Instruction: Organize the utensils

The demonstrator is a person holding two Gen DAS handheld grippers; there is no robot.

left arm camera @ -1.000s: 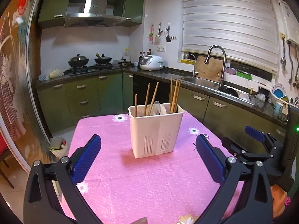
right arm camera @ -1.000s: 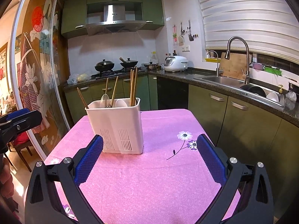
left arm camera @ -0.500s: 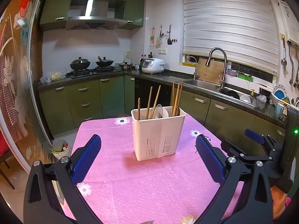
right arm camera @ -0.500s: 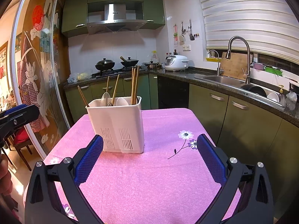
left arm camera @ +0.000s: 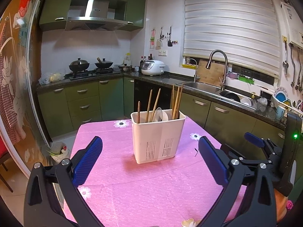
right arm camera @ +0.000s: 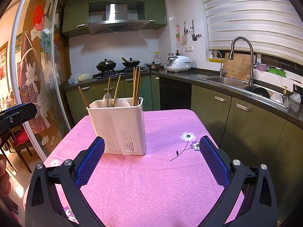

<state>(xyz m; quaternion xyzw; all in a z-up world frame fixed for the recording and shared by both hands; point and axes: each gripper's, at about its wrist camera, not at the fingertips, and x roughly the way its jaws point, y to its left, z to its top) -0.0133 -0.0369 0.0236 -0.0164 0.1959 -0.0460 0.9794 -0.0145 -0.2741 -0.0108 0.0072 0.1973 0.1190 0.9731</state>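
Table under a pink cloth (left arm camera: 151, 189) printed with small flowers; green kitchen cabinets (left arm camera: 83, 102) behind, steel sink (right arm camera: 223, 80) along the right-hand counter, range hood above the stove.

White utensil holder (left arm camera: 158, 138) stands upright near the middle of the table, toward its far edge. It carries wooden chopsticks (left arm camera: 177, 102) and pale spoons (right arm camera: 123, 102); a fork's tines barely show in the right wrist view. Inner dividers hidden, so compartments cannot be told.

Left gripper (left arm camera: 150, 162): jaws wide, empty, short of the holder. Right gripper (right arm camera: 151, 160): jaws wide, empty, its left pad just beside the holder's base; touching or not, unclear. Table's near edge cut off by the gripper frames.

Against a second ago: holder looms larger in both views; both grippers have closed in slightly.
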